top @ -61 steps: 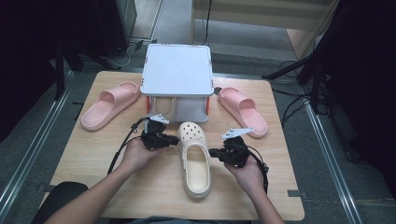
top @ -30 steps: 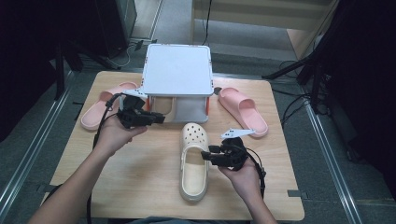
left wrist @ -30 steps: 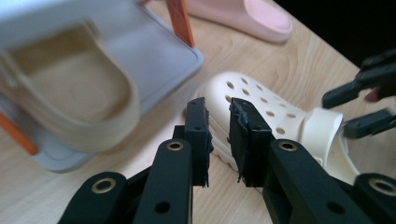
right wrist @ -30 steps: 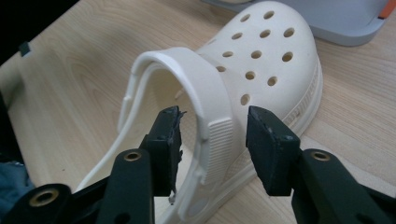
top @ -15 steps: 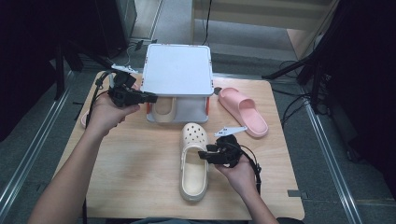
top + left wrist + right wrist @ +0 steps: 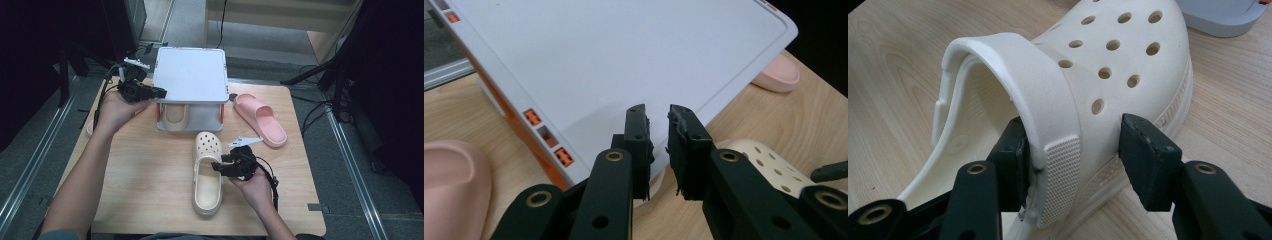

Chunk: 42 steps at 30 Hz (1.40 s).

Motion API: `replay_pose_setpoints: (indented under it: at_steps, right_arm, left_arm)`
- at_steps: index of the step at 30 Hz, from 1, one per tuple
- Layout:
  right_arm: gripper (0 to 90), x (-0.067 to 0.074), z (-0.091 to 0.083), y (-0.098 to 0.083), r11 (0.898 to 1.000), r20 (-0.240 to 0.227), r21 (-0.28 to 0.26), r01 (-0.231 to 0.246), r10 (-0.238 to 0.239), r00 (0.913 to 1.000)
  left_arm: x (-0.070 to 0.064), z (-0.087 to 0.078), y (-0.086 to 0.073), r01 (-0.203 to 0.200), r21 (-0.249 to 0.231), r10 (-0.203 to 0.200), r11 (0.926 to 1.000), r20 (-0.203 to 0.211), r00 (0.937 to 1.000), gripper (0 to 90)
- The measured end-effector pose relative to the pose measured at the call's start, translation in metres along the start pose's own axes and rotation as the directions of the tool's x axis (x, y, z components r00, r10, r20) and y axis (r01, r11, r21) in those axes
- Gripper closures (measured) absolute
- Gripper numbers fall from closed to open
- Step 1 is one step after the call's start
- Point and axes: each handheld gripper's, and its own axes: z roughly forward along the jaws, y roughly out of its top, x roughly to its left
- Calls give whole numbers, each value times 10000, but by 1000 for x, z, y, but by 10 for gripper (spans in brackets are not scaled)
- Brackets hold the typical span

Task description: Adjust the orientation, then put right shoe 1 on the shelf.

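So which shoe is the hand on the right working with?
Start at the white lidded storage box at the wooden table's far edge. In front of it lies a cream foam clog, toe toward the box. Unlike the pink slides, it has holes and a heel strap.

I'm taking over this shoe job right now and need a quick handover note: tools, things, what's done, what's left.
Left tool: jaws nearly together, empty, above the left edge of the white box.
Right tool: jaws have just been opening, astride the side wall of the cream clog on the table; the outer pad is clear of it.
Done: second clog sits inside the box.
Left: probably the table clog goes in too. A pink slipper lies beside the box.
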Motion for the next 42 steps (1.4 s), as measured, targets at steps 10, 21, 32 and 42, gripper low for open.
replay_pose_setpoints:
  at_steps: [10, 21, 32, 42]
  right_arm:
    - [588, 5, -1, 0, 9998, 388, -192, -96, 104, 9992]
    - [728, 11, -7, 4, 9989, 1006, -476, 14, 34, 9949]
    - [774, -3, -15, 17, 9937, 1088, -1010, -482, 592, 9923]
    - [773, -15, -15, 52, 9884, 1760, -1491, -297, 561, 9828]
  left_arm:
    - [2, 3, -4, -27, -251, 18, 9997, -366, 9993, 803]
    - [1, 3, -7, -25, -388, 14, 9992, -306, 9995, 803]
    - [-1, 3, -8, -97, -439, 85, 9990, -273, 9996, 802]
    - [-1, 4, -8, -130, -434, 120, 9990, -247, 9996, 802]
